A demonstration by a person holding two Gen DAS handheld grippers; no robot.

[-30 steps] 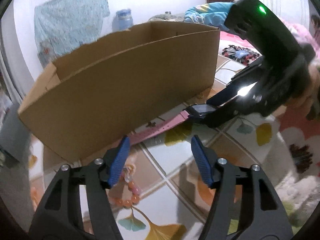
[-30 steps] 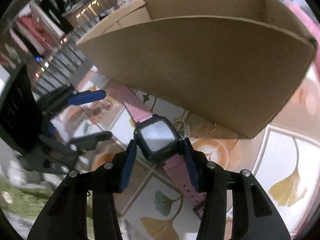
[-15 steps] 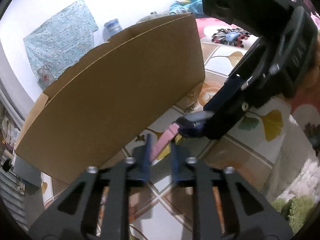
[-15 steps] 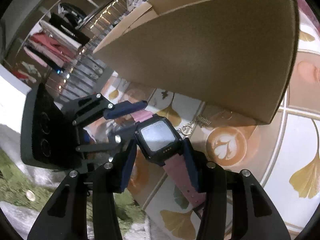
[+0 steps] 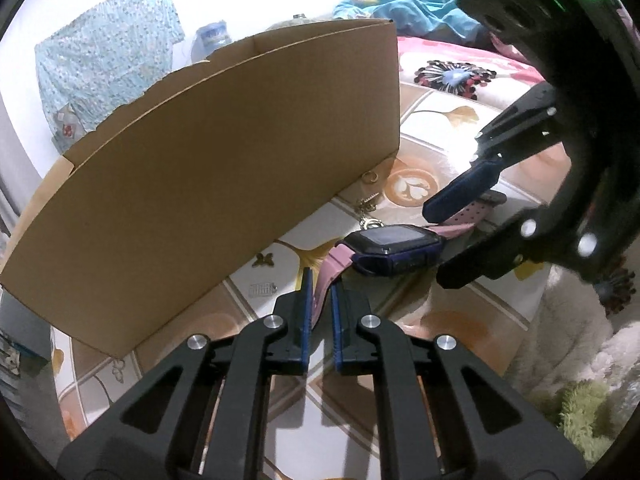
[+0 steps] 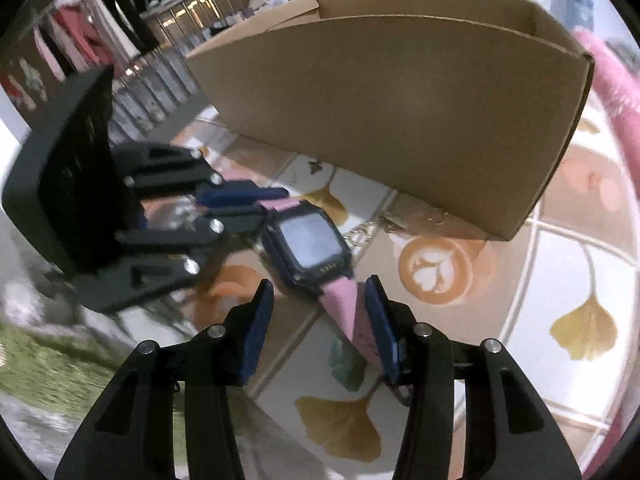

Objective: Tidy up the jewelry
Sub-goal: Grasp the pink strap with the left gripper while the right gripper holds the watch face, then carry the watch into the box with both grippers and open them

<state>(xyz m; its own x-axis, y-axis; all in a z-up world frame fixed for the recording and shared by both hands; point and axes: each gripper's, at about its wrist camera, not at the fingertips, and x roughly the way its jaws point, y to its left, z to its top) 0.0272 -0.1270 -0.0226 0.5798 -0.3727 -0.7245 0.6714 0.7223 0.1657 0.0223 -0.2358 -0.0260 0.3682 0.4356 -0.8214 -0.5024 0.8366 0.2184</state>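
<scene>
Since a second ago the left gripper point(image 5: 319, 286) has closed onto the pink strap of the square black-cased watch point(image 6: 310, 246), held above the leaf-patterned cloth point(image 6: 576, 320), beside the brown cardboard box point(image 5: 224, 184), while the right gripper point(image 6: 318, 300) now stands released around the other strap.

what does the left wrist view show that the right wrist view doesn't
Only left wrist: a blue garment and a dark flower print on the bed behind the box. Only right wrist: hanging clothes and a railing. Both: the box, the watch and the latte print.
</scene>
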